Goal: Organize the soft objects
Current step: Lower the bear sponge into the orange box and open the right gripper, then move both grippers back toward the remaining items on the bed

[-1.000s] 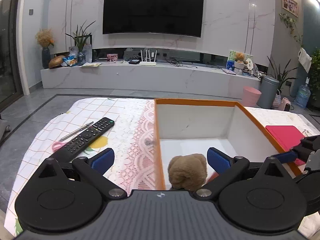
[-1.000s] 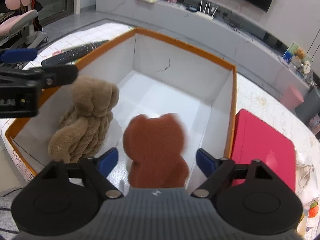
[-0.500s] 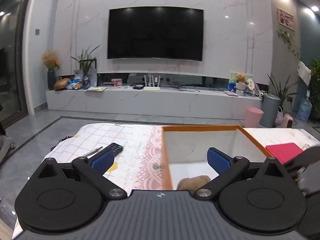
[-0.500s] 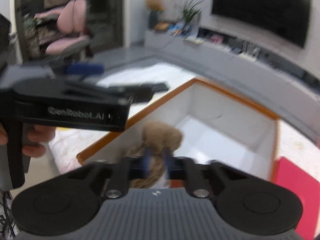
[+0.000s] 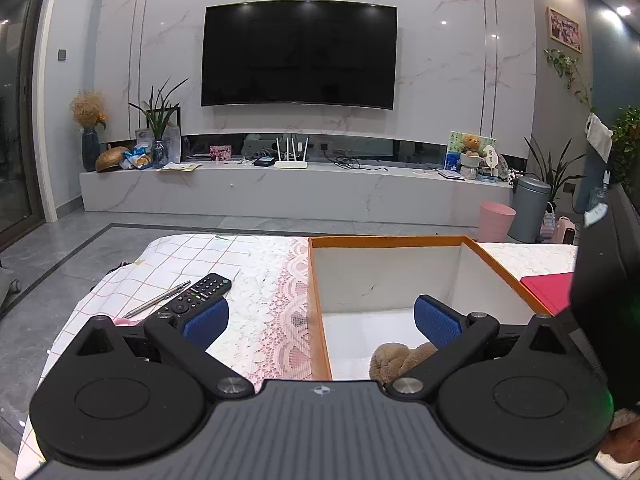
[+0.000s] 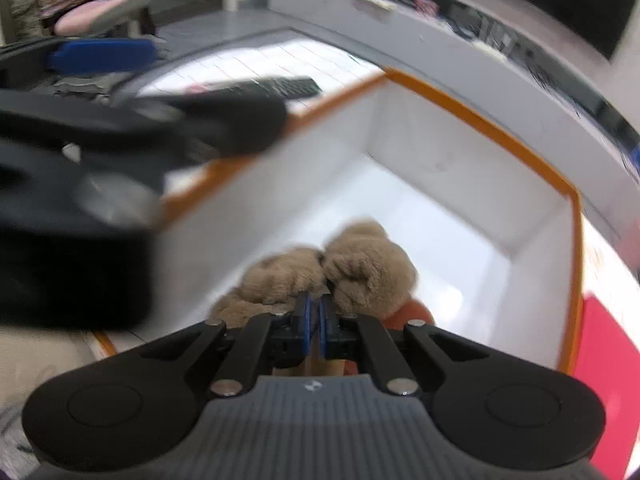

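Observation:
An orange-rimmed white box (image 5: 384,241) (image 6: 480,120) stands on the table. A tan plush toy (image 5: 400,360) (image 6: 360,268) lies in its near corner. Part of a red-brown plush toy (image 6: 416,312) peeks out beside it. My right gripper (image 6: 314,304) is shut, its tips right at the tan plush, and nothing shows clamped between its blue pads. My left gripper (image 5: 320,316) stands open and empty, straddling the box's left wall above the tan plush. It fills the blurred left side of the right wrist view, with one blue pad (image 6: 104,54) showing.
A black remote (image 5: 196,296) (image 6: 276,88) and a pen (image 5: 156,304) lie on the lace cloth left of the box. A red flat case (image 5: 548,292) (image 6: 608,380) lies right of it. The right gripper's dark body (image 5: 600,320) crowds the right edge.
The right gripper went from open around the red-brown plush to shut, and swung left toward the tan plush. The left wrist view tilted upward.

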Demonstrator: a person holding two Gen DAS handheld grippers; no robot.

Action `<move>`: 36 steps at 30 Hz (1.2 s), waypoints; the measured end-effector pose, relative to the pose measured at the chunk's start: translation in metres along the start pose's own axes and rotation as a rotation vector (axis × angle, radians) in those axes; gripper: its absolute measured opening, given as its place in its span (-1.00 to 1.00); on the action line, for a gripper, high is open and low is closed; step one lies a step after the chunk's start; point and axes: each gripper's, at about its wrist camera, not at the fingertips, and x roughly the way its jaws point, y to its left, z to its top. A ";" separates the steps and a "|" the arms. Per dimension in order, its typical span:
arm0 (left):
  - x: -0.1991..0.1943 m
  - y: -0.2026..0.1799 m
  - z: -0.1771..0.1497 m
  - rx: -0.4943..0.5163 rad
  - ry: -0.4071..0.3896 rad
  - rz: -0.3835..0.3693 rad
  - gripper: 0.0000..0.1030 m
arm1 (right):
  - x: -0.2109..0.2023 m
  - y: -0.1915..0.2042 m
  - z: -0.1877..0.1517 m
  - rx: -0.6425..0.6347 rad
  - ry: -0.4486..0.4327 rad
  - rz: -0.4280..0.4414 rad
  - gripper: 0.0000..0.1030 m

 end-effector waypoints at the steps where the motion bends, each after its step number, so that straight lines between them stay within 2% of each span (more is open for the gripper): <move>1: 0.000 0.000 0.000 0.001 -0.003 0.001 1.00 | -0.001 -0.004 -0.003 0.013 0.007 -0.002 -0.96; 5: 0.002 0.000 0.002 -0.019 0.016 0.000 1.00 | -0.011 -0.015 -0.017 0.046 -0.003 -0.027 -0.84; 8: 0.006 0.000 0.003 -0.044 0.055 -0.020 1.00 | -0.023 -0.022 -0.025 0.091 -0.031 -0.013 -0.50; 10: 0.006 -0.004 0.004 -0.031 0.050 -0.007 1.00 | -0.033 -0.028 -0.030 0.101 -0.059 -0.011 -0.45; 15: -0.001 -0.020 0.007 0.015 0.033 0.009 1.00 | -0.065 -0.024 -0.046 0.127 -0.127 -0.014 0.08; 21: -0.014 -0.046 0.017 0.066 0.014 -0.031 1.00 | -0.103 -0.043 -0.061 0.184 -0.191 -0.050 0.32; 22: -0.017 -0.052 0.018 0.076 0.005 -0.028 1.00 | -0.101 -0.046 -0.054 0.192 -0.199 -0.058 0.33; 24: -0.021 -0.066 0.021 0.099 -0.003 -0.033 1.00 | -0.109 -0.056 -0.059 0.215 -0.209 -0.078 0.49; 28: -0.025 -0.097 0.027 0.127 0.000 -0.091 1.00 | -0.130 -0.074 -0.074 0.271 -0.235 -0.145 0.53; 33: -0.021 -0.135 0.031 0.090 0.051 -0.142 1.00 | -0.168 -0.104 -0.103 0.348 -0.280 -0.221 0.61; 36: -0.024 -0.154 0.030 0.109 0.050 -0.157 1.00 | -0.184 -0.118 -0.123 0.370 -0.304 -0.307 0.64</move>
